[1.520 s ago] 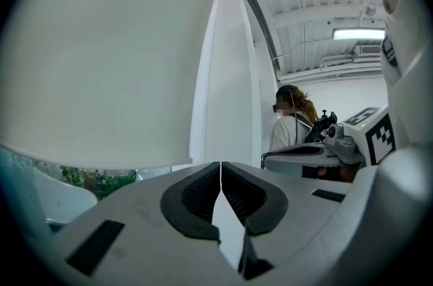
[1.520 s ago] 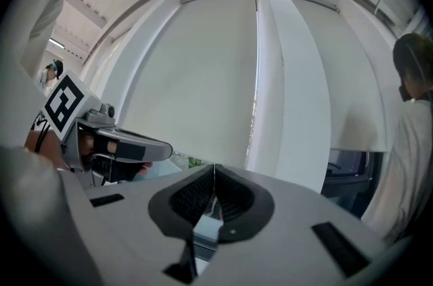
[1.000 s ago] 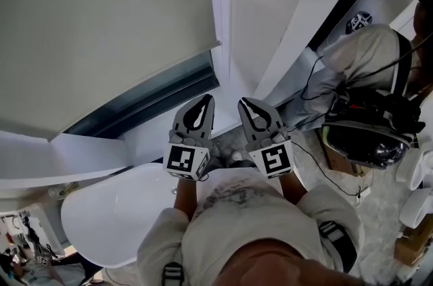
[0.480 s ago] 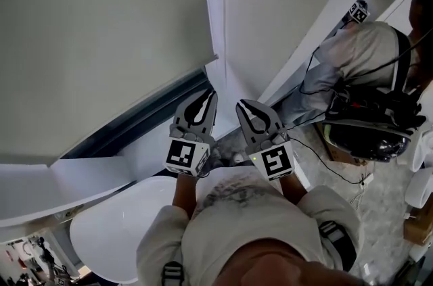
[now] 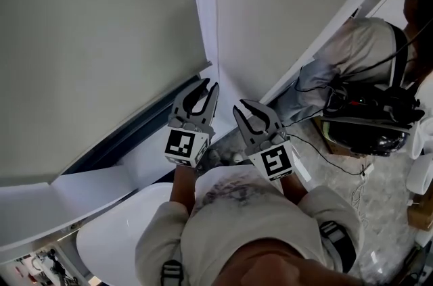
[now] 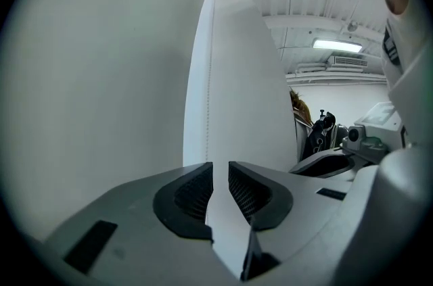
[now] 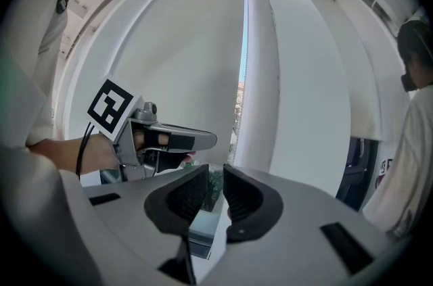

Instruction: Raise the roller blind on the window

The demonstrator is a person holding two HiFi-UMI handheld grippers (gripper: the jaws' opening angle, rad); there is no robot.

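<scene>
**Parted left tool [image 6: 220,168] lines up on the bead chain [image 6: 212,75]**

The roller blind [image 5: 101,41] hangs low over the window. Its bottom edge sits just above the dark window frame [image 5: 142,126], so by my reading no raising shows yet. Its bead chain runs down the white upright [image 5: 201,7] at the blind's right edge.

The left tool points up along that chain with its jaws a narrow slit apart. The chain drops to the tip of the left-hand jaw, and I cannot tell whether it lies inside the slit. Nothing is pinched. The right tool [image 7: 215,171] waits just beside it, a little lower, its jaws parted about as much and nothing between them.

I take the step in hand to be the reach for the chain. Next, the left tool likely needs to ease over until the chain sits squarely between the pads, then clamp and draw down. Thin beads could slip out of a loose grip.

A second blind [image 5: 284,7] hangs right of the upright. Another person [image 5: 358,55] stands further right, and a white rounded counter [image 5: 115,237] sits below.
</scene>
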